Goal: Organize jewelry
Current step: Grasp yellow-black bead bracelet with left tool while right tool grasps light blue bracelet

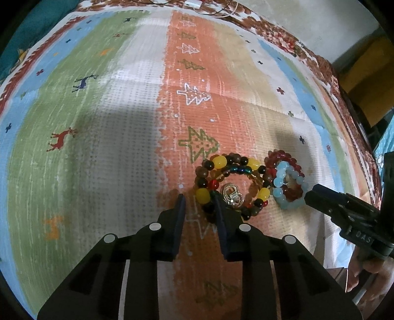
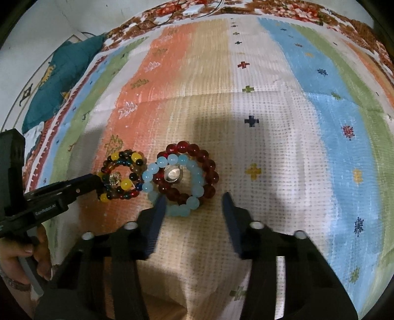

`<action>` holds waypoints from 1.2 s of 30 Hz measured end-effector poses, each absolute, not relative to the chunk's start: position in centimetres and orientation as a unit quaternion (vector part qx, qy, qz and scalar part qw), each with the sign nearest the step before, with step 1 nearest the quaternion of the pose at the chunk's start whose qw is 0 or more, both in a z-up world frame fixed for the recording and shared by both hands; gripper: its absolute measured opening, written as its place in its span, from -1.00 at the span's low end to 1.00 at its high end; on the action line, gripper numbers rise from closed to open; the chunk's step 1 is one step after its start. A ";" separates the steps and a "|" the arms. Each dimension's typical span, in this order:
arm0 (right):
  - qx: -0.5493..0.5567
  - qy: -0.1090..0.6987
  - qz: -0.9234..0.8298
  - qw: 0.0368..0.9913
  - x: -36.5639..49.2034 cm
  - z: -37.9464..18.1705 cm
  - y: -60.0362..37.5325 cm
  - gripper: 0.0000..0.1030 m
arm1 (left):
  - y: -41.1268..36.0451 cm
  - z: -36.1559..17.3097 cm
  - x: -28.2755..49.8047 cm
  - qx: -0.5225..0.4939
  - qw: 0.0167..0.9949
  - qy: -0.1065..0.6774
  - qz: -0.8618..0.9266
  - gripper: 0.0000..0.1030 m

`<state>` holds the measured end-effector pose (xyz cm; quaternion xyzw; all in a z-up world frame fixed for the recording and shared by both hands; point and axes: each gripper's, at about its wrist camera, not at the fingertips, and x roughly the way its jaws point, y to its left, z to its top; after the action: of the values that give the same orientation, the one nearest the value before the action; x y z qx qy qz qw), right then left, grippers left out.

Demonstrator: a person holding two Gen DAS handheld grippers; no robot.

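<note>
A yellow-and-brown bead bracelet lies on the striped mat with a thinner amber and blue bracelet inside it and a silver ring at the centre. My left gripper is open, straddling the near left rim of this stack. To its right a light blue bracelet overlaps a dark red bracelet. In the right wrist view the blue bracelet and red bracelet ring a silver ring. My right gripper is open just short of them.
The striped patterned mat covers a bed. A teal pillow lies at the far left corner. A white charger and cable lie at the far edge. The left gripper's body shows in the right wrist view.
</note>
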<state>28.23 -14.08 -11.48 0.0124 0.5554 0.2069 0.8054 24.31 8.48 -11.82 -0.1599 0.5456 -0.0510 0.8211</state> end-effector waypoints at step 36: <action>-0.001 0.545 0.230 0.806 28.0 -10.5 -13.7 -0.77 | 7.7 -9.4 23.7 -0.148 0.835 0.526 -0.066 -0.80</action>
<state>27.95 -13.70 -10.46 -0.0009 0.5453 0.2303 0.8059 23.65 7.69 -9.37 -0.1485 0.5260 -0.0657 0.8348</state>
